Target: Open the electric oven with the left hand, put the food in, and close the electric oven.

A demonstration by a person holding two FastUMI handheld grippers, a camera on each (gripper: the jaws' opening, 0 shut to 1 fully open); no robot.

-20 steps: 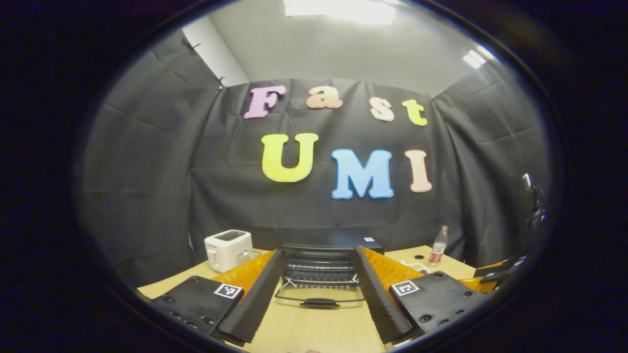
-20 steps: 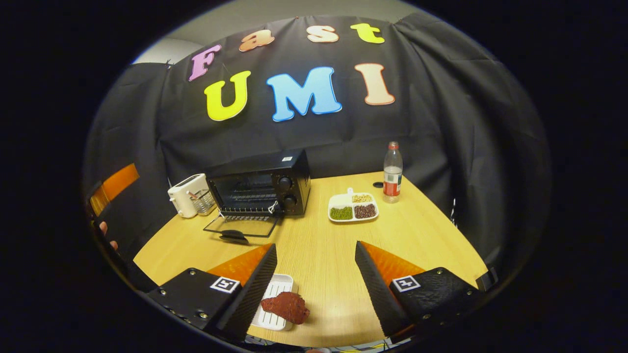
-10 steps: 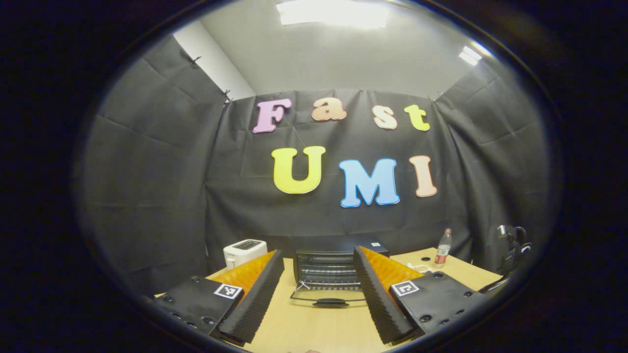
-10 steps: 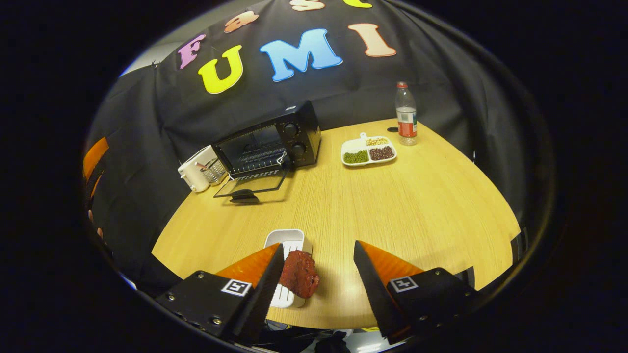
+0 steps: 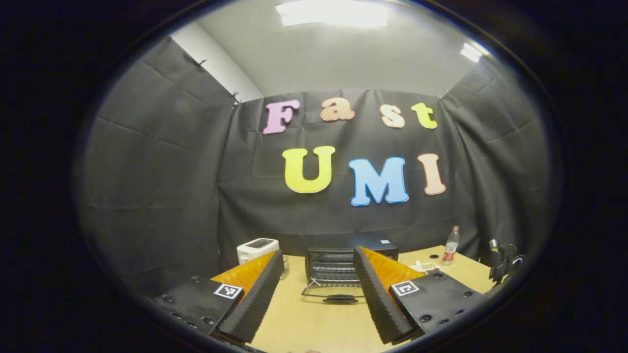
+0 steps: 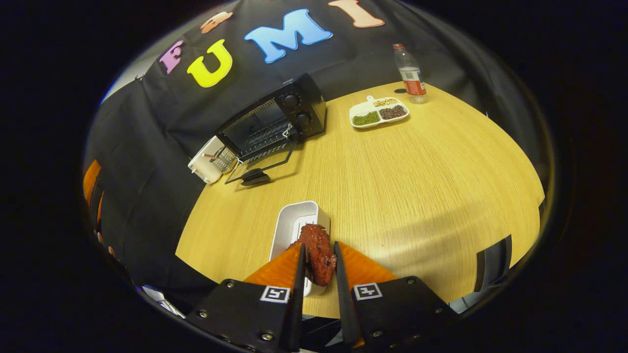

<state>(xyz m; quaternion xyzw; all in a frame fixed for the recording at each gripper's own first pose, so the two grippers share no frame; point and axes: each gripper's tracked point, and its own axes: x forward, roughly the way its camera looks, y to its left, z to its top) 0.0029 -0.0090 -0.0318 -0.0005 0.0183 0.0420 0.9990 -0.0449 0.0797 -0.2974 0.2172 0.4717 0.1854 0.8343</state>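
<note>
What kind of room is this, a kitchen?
Probably a staged recording booth, not a real kitchen: black cloth walls surround one wooden table holding an electric oven, a toaster and a water bottle.

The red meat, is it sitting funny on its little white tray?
Yes. The red meat hangs over the edge of the white tray instead of lying flat inside, and the right gripper has closed on it.

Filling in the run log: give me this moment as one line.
oven: door open | right gripper: shut on meat over tray | left gripper: open, off the oven
</note>
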